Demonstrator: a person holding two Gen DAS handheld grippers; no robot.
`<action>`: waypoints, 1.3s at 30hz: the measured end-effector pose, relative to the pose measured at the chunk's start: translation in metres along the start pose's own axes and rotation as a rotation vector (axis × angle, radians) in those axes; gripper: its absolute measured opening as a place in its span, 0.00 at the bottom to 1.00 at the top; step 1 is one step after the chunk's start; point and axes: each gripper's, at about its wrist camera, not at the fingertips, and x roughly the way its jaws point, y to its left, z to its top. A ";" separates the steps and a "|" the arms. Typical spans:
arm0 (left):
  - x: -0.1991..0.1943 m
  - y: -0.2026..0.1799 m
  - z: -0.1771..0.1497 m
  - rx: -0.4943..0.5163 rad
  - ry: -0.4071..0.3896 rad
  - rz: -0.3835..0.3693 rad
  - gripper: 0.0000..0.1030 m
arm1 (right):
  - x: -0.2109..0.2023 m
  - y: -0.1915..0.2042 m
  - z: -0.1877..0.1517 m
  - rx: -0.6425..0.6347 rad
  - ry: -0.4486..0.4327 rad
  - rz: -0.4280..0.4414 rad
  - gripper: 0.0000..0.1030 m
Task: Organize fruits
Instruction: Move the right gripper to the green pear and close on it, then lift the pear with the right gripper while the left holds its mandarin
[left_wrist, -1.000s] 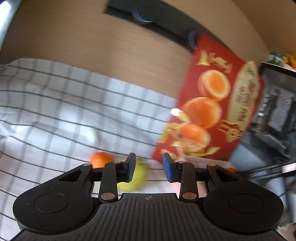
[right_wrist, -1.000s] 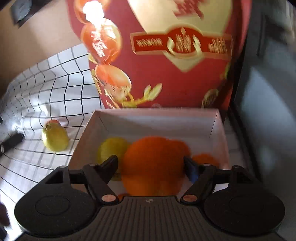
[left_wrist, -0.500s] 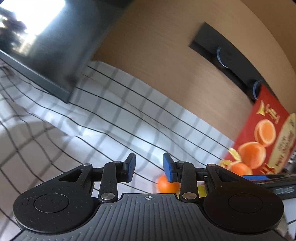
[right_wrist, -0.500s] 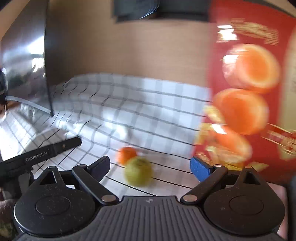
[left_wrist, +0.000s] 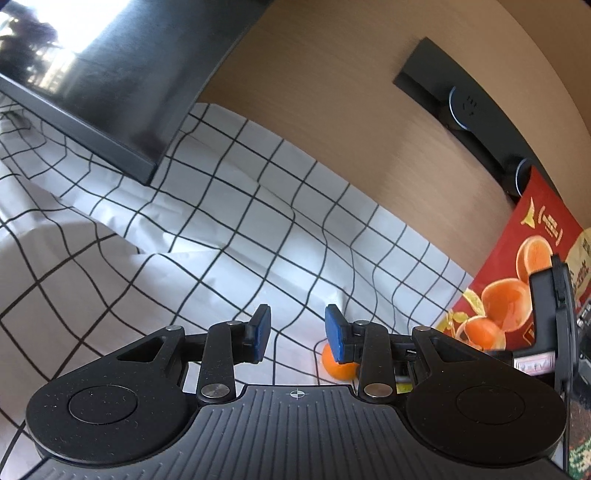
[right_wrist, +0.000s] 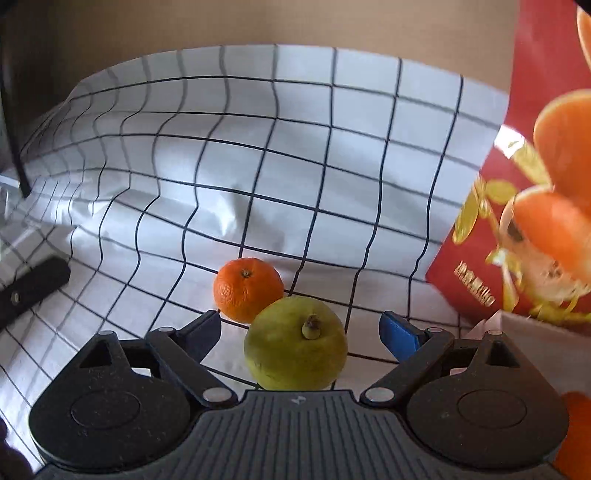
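Observation:
A yellow-green pear-like fruit (right_wrist: 295, 343) lies on the checked cloth, between the spread fingers of my right gripper (right_wrist: 301, 332), which is open and not touching it. A small orange mandarin (right_wrist: 248, 288) sits just behind it, touching or nearly so. The mandarin also shows in the left wrist view (left_wrist: 338, 365), partly hidden behind the right finger of my left gripper (left_wrist: 297, 338). My left gripper is open and empty above the cloth. A red fruit box lid (right_wrist: 535, 184) stands at the right.
A white rim of the box (right_wrist: 535, 332) lies at the right, with an orange fruit (right_wrist: 576, 435) at the frame's edge. A dark monitor (left_wrist: 92, 81) stands at the back left. A wooden wall runs behind. The other gripper's body (right_wrist: 29, 288) shows at left.
My right gripper left the box, swung left and came down around the pear. My left gripper swung left, so the fruit and red lid slid to its right edge.

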 end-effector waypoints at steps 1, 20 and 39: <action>0.002 0.000 -0.001 0.001 0.007 -0.001 0.35 | 0.001 -0.002 0.000 0.013 0.002 0.008 0.81; 0.080 -0.080 -0.005 0.285 0.278 0.105 0.35 | -0.135 -0.039 -0.107 -0.088 0.085 0.396 0.56; 0.116 -0.105 -0.026 0.381 0.303 0.196 0.52 | -0.147 -0.049 -0.169 -0.213 0.032 0.348 0.56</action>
